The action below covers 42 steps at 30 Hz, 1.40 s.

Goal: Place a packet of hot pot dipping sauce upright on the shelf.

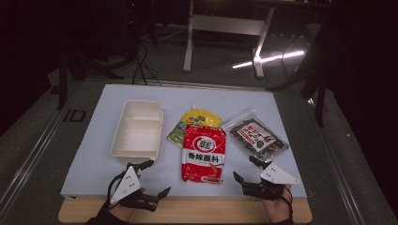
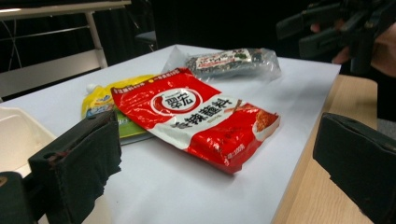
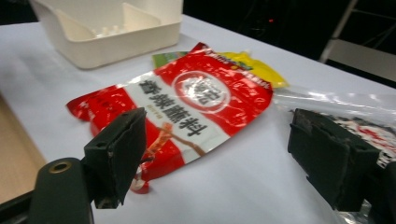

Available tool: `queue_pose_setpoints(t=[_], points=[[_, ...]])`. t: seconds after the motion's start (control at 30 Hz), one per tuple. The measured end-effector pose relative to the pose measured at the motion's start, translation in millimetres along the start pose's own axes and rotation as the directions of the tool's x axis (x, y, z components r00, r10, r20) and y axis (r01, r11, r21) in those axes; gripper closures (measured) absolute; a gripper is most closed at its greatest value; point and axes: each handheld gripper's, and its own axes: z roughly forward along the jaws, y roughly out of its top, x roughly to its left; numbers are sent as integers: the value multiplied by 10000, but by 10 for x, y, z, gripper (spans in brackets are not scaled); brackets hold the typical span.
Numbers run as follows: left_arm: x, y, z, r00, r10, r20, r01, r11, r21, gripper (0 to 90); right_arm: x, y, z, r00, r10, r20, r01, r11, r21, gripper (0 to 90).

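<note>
A red snack packet [image 1: 204, 152] with white lettering lies flat in the middle of the white mat. Partly tucked under its far end is a yellow pouch [image 1: 195, 121]. To the right lies a dark seaweed packet [image 1: 256, 133] in clear wrap. A cream two-part box [image 1: 137, 129] stands empty at the left. My left gripper [image 1: 155, 178] is open near the front edge, left of the red packet [image 2: 196, 116]. On the other side of that packet [image 3: 187, 107], my right gripper [image 1: 247, 168] also stands open, with nothing between its jaws.
The mat [image 1: 94, 154] ends just ahead of a bare wooden table strip [image 1: 197, 211] at the front. Beyond the table's far edge are a dark floor and white desk legs [image 1: 190, 42]. In the left gripper view the right gripper [image 2: 336, 23] shows at the top right.
</note>
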Motion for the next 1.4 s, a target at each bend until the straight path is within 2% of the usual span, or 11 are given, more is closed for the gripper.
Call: queue_pose_setpoints(t=[0.2,0.37,0.47,0.6,0.8,0.97,1.07,1.17,1.27,1.3,1.4], points=[[-3,0,6,9999,-43,130,43,10000,-27,19,-34,-14,12,9994,135,319,-144,9995,298,163],[-15,-8,35,9996,-221,152,220,9997,87,19,-56,-47,44,9999,130,-69,-128,9994,318,157],[-32,19,59,9998,25,184,-24,10000,-32,19,-61,-72,66,9991,277,-331,-257,9980,576,156],[-36,14,75,9996,51,276,-52,10000,22,19,-27,-18,45,9975,262,-662,-239,9991,350,147],[-49,13,42,9992,169,372,-168,9999,-25,19,149,220,-11,9905,-418,-1309,426,9991,31,142],[-62,27,7,9993,142,359,-136,9998,-163,20,229,461,-57,9874,-890,-1306,854,9958,-327,144],[-71,24,21,9990,157,413,-152,9998,-131,20,218,647,-91,9885,-1042,-1093,999,9940,-442,136],[-84,24,28,9988,177,459,-172,9998,-104,19,172,789,-95,9886,-1053,-1079,959,9914,-885,111],[-86,24,26,9987,221,460,-217,9997,-104,19,132,861,-67,9886,-1060,-1069,963,9911,-916,106],[-84,24,25,9987,186,465,-182,9998,-85,19,92,914,-33,9878,-908,-1264,776,9914,-1058,98],[-77,20,25,9988,121,472,-119,9999,-57,19,44,985,29,9901,-841,-1127,712,9910,-1133,97]])
